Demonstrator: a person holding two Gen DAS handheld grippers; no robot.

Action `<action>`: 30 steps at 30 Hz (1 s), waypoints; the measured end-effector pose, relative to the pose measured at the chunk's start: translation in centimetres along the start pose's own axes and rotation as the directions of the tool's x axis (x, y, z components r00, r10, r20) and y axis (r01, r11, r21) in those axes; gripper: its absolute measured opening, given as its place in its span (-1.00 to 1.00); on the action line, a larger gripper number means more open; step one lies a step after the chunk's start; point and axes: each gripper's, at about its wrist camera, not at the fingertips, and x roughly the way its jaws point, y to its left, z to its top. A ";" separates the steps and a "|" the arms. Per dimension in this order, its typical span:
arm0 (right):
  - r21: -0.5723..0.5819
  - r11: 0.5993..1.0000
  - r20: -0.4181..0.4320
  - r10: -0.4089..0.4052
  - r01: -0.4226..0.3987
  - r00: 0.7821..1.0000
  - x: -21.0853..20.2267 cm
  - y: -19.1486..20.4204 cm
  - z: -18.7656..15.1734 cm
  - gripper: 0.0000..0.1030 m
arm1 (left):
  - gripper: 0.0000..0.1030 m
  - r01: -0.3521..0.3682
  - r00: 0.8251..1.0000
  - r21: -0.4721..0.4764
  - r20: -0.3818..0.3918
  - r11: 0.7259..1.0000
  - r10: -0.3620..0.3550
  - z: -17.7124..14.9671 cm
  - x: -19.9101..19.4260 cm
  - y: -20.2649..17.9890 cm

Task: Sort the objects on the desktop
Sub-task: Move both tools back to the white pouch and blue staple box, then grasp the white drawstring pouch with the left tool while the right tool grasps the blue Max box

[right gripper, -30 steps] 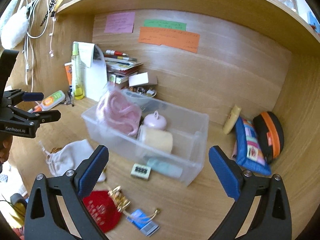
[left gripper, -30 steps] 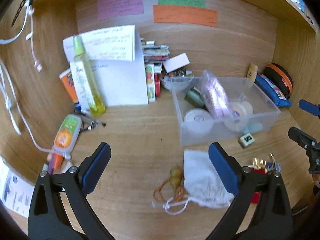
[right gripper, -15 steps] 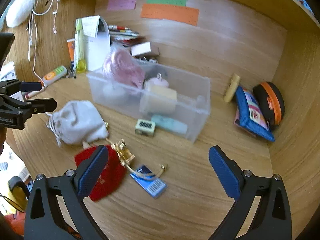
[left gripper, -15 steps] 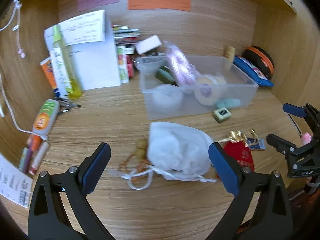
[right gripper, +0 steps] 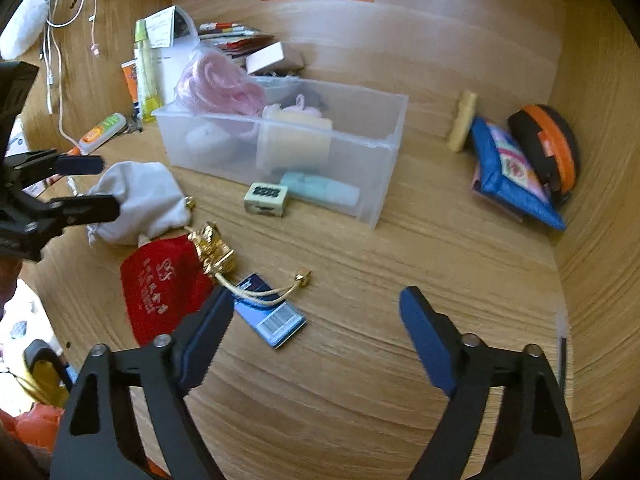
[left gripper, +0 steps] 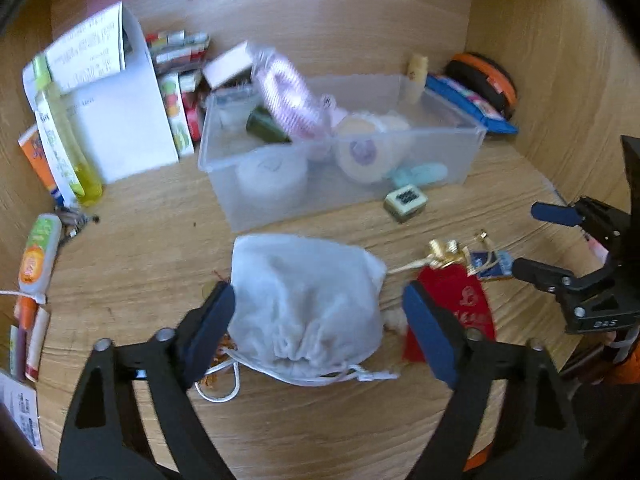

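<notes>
1. My left gripper (left gripper: 318, 328) has just been narrowing its fingers, and the white drawstring pouch (left gripper: 306, 304) sits between them on the worktop (left gripper: 160, 248). The left pad looks to be against the pouch's edge, but the right pad stands clear of the cloth, so I read the fingers as not yet clamped.
2. Just beyond my left gripper's right finger lies the red pouch (left gripper: 460, 300), its gold-tied neck pointing away from me.
3. My right gripper (right gripper: 316, 320) has also been drawing its fingers in, and they are parted with only bare wood between the tips.
4. At my right gripper's left finger lie the red pouch (right gripper: 160, 284) and a blue card with a barcode (right gripper: 272, 320), the finger overlapping both in view; I cannot tell whether it touches either.
5. Ahead of both pairs of fingers stands the clear plastic bin (right gripper: 372, 168), holding a pink bundle and some round containers. A small pale cube (right gripper: 266, 199) rests just in front of its wall.
</notes>
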 end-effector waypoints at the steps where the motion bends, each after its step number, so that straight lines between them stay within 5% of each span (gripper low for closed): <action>1: -0.007 1.000 0.001 0.005 -0.005 1.000 0.0 0.2 0.0 0.55 | 0.59 0.006 1.000 -0.007 -0.015 1.000 -0.006 -0.1 0.3 0.3; 13: -0.110 0.990 -0.071 0.079 -0.086 0.994 1.8 1.9 -0.6 -0.17 | 0.55 -0.008 0.997 0.037 -0.075 0.999 0.011 -0.6 2.1 -0.2; 21: -0.099 0.987 -0.082 0.117 -0.125 0.990 2.4 1.5 -0.2 -0.28 | 0.57 -0.031 0.995 0.052 -0.091 0.998 0.036 0.1 3.9 -0.6; 30: -0.025 0.993 -0.083 0.109 -0.112 0.991 2.4 0.3 -0.2 -0.49 | 0.15 -0.022 0.998 -0.015 -0.051 1.000 0.021 0.7 3.4 0.3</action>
